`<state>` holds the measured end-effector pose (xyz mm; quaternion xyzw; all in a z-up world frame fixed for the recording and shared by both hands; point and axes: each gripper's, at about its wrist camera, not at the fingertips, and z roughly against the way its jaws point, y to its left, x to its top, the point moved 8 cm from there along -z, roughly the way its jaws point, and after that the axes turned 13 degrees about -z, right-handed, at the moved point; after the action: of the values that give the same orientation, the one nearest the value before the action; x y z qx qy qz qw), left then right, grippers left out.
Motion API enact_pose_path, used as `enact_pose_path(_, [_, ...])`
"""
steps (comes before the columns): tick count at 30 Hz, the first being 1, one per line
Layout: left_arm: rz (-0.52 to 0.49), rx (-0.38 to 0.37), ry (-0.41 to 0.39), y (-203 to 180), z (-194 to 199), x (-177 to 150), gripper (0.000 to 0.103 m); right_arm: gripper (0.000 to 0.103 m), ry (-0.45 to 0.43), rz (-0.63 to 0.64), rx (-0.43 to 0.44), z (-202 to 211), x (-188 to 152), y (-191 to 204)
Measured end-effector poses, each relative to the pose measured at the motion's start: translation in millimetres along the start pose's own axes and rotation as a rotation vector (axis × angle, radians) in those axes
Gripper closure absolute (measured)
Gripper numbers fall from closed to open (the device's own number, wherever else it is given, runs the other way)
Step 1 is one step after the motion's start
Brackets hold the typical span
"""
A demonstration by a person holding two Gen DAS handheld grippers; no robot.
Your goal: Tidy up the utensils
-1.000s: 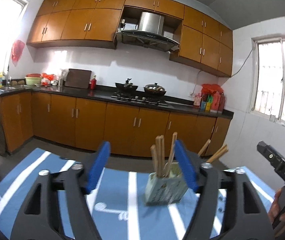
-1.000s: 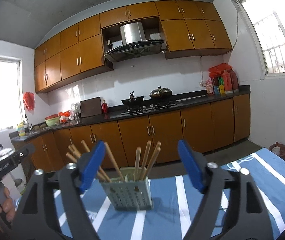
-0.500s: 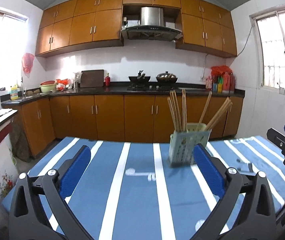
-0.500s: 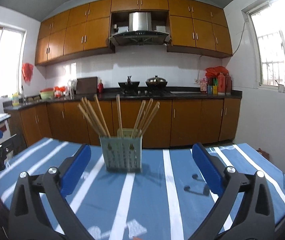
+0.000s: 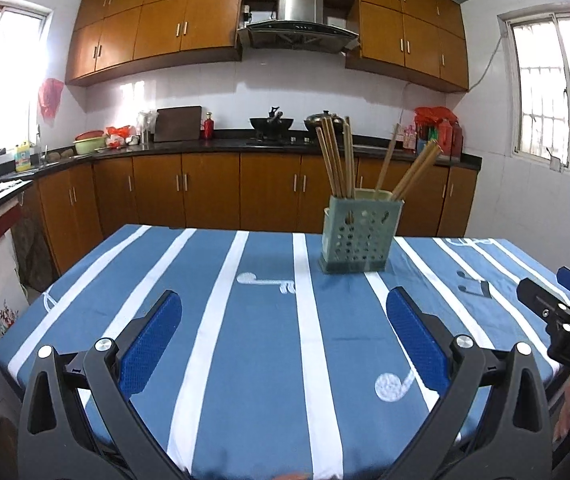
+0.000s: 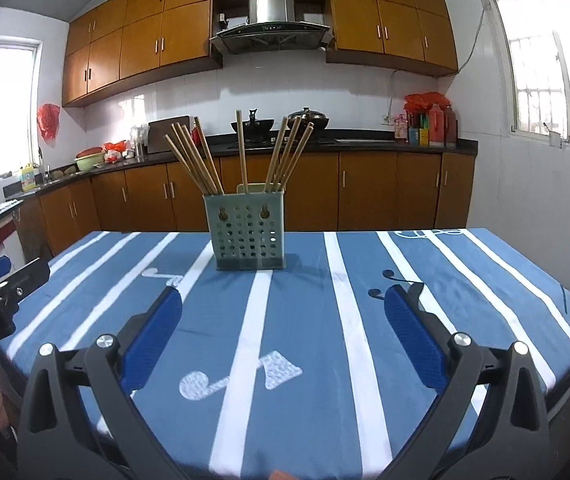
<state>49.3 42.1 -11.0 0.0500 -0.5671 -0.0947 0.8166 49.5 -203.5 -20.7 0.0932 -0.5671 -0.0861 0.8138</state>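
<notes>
Chopsticks are the utensils here, and none are sitting between either pair of jaws. Both the left gripper and the right gripper are hanging wide apart and holding nothing, with only striped cloth showing between their blue pads. Each is hovering low over the near edge of the table, well apart from the holder, and each is showing at the edge of the other's view, so they are sitting side by side.

Farther out, the perforated green holder is standing upright toward the far side of the table. All the chopsticks in view are standing in it, fanning out: a bunch leaning left, one near upright, a bunch leaning right.

No loose utensils are lying on the cloth in either view, so the gathering is looking done, as far as these views show. What may be left is only evening out the bundles, or nothing at all.
</notes>
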Motion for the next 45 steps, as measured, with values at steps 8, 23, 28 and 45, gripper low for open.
enact_pose_path(8, [-0.013, -0.011, 0.028, -13, 1, -15, 0.002, 0.004, -0.011, 0.008, -0.006, 6, -11, -3])
enact_pose_path(23, [-0.037, -0.013, 0.042, -22, 1, -25, 0.002, 0.004, 0.012, 0.006, -0.008, 4, -21, -6])
enact_pose_path(28, [-0.035, -0.016, 0.045, -23, 0, -25, 0.002, 0.004, 0.017, -0.007, -0.009, 2, -21, -9])
enact_pose_path(45, [-0.034, -0.026, 0.059, -28, -7, -25, 0.002, 0.004, 0.030, -0.016, -0.006, -2, -25, -10])
